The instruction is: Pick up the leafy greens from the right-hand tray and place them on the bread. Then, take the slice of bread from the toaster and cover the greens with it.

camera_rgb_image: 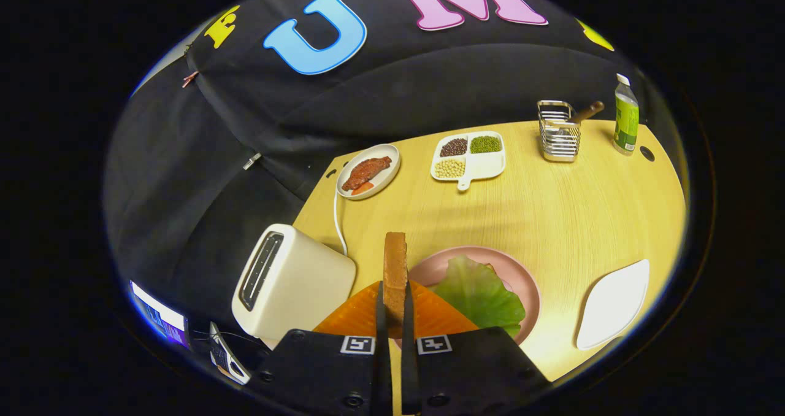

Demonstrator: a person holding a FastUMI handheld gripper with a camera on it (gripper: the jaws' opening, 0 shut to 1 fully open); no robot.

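My gripper (395, 308) is shut on a slice of toasted bread (395, 269), held upright and edge-on between both fingers, above the table. Just right of the fingers a green lettuce leaf (477, 293) lies on the pink plate (521, 275); a sliver of something under the leaf shows at its far edge, too little to name. The white toaster (294, 281) stands to the left of the fingers with its slots showing dark. The white tray (613, 302) on the right lies bare.
An orange mat (362, 315) lies under the fingers. Farther back are a plate with meat (368, 172), a divided dish of beans (469, 155), a wire rack (558, 130) and a green bottle (625, 118). The toaster's cord (336, 216) runs along the table's left edge.
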